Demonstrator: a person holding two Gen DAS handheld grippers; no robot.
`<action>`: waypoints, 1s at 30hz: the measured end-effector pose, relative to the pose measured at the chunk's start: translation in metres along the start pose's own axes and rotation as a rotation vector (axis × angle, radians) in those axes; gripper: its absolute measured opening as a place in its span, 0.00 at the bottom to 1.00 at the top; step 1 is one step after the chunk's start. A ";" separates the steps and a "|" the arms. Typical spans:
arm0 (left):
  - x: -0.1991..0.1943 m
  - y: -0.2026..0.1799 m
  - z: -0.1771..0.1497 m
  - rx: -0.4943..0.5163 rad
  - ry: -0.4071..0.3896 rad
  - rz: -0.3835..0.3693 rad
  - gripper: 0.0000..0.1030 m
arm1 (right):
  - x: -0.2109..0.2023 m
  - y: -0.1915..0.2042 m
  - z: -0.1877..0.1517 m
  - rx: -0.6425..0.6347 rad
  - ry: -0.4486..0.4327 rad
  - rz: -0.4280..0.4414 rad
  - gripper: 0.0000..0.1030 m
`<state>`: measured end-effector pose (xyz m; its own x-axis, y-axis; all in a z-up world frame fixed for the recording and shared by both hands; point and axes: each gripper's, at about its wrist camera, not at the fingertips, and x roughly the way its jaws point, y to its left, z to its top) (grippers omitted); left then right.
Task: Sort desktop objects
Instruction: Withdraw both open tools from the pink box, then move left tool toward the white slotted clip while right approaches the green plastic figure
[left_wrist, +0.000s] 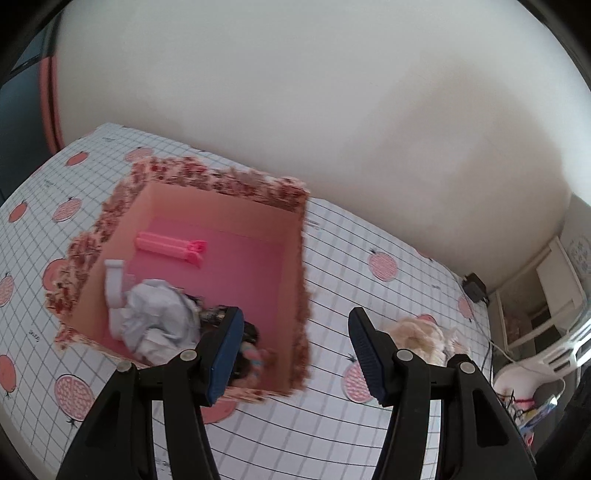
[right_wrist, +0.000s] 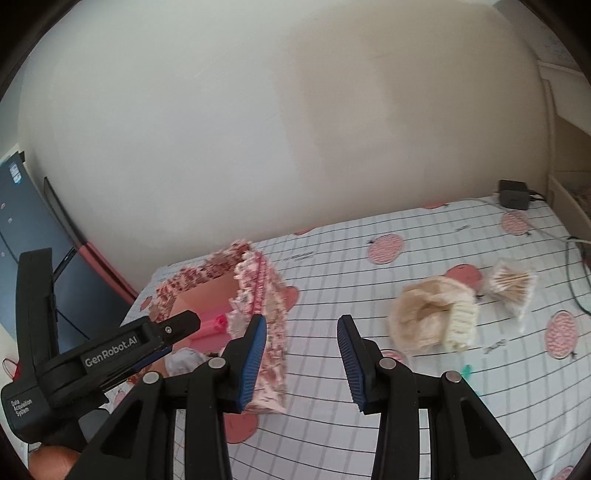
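Observation:
An open box (left_wrist: 295, 280) with a floral outside and a pink inside stands on the checked tablecloth. In it lie a pink clip (left_wrist: 170, 245), a white piece (left_wrist: 114, 284), crumpled white paper (left_wrist: 162, 317) and a dark item with a pink-and-blue braid (left_wrist: 251, 360). My left gripper (left_wrist: 295, 354) hangs open over the box's near right corner with nothing between its pads. My right gripper (right_wrist: 303, 365) is open and empty, just right of the box (right_wrist: 273, 314). A cream knitted hat (right_wrist: 432, 321) and a bag of cotton swabs (right_wrist: 511, 288) lie to the right.
A black power adapter (right_wrist: 513, 194) and its cables sit at the table's far right corner. A small green item (right_wrist: 467, 371) lies near the hat. The wall runs behind the table. A blue panel (right_wrist: 22, 236) stands left, and a white chair (left_wrist: 535, 369) stands right of the table.

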<state>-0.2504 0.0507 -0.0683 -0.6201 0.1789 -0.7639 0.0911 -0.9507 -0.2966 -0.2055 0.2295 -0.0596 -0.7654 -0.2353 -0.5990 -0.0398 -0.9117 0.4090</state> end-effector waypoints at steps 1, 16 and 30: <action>0.001 -0.005 -0.001 0.008 0.003 -0.004 0.58 | -0.004 -0.007 0.001 0.007 -0.004 -0.010 0.42; 0.010 -0.062 -0.019 0.103 0.015 -0.041 0.62 | -0.038 -0.065 0.013 0.093 -0.047 -0.080 0.42; 0.026 -0.096 -0.036 0.175 0.043 -0.041 0.70 | -0.046 -0.098 0.012 0.134 -0.035 -0.153 0.50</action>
<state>-0.2473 0.1558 -0.0801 -0.5866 0.2251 -0.7780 -0.0730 -0.9714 -0.2261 -0.1742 0.3338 -0.0643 -0.7655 -0.0841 -0.6379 -0.2404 -0.8822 0.4048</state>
